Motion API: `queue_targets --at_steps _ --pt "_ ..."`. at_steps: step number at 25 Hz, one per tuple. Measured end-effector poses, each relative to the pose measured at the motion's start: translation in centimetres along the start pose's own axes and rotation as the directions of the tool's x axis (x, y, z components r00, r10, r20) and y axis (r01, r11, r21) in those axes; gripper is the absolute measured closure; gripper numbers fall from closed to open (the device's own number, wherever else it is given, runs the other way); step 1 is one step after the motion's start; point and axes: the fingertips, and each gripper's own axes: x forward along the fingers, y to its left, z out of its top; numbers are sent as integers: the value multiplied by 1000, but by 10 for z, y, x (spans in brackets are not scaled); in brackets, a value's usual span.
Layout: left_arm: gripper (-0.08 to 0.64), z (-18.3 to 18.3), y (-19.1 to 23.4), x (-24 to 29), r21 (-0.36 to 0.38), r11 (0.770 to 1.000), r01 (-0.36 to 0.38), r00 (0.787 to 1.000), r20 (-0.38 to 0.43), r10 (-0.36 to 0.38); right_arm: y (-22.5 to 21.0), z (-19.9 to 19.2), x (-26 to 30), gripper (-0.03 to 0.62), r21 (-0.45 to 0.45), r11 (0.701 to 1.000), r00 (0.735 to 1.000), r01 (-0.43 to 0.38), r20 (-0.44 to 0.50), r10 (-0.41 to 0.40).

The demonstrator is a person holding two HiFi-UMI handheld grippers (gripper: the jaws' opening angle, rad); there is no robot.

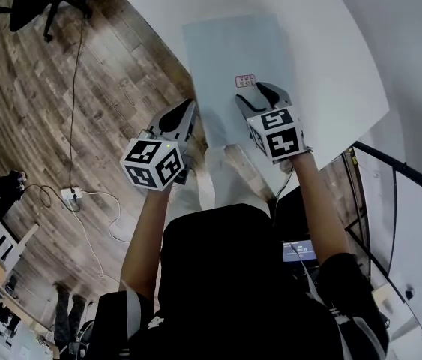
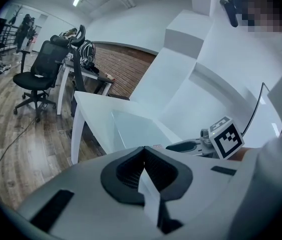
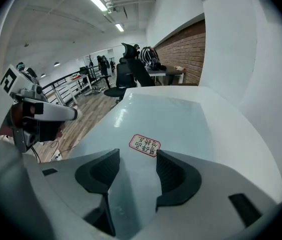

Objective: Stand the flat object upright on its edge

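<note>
The flat sheet [image 1: 229, 58], lying on the bench [image 1: 330, 66], is best pinched squarely at its near edge by the right hand-held gripper [image 1: 259, 96], spread open and empty above it, the left hand-held gripper [image 1: 184, 112] being shut on nothing.

Count, near to far:
- Grippers: two, the left gripper [image 1: 187, 111] and the right gripper [image 1: 260, 93]; two fingers each, four in all.
- Marker cubes: two, one left [image 1: 152, 163], one right [image 1: 278, 133].
- White surface [image 1: 330, 66]: one.
- Flat board [image 1: 229, 51], pale grey-blue: one.
- Red-bordered sticker [image 1: 245, 81]: one.
- Power strip [image 1: 72, 196] on the floor, left: one.
- Black office chairs: two made out in the left gripper view, one nearer [image 2: 36, 71], one farther [image 2: 80, 36].
- Ceiling strip lights in the right gripper view: two [image 3: 96, 0] [image 3: 119, 27].
</note>
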Motion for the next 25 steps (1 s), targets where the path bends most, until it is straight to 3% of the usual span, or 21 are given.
queue_targets --at_steps 6,20,25 --pt "549 5 7 -4 -19 1000 8 999 35 -8 7 -2 0 339 -22 1000 1000 -5 3 5" --pt "545 -4 28 -4 -101 995 7 1000 27 -4 28 -11 -8 341 -66 997 999 -34 5 34" --pt "470 -5 35 2 -111 994 9 1000 11 -7 33 -6 -11 339 -73 996 998 -55 1 56"
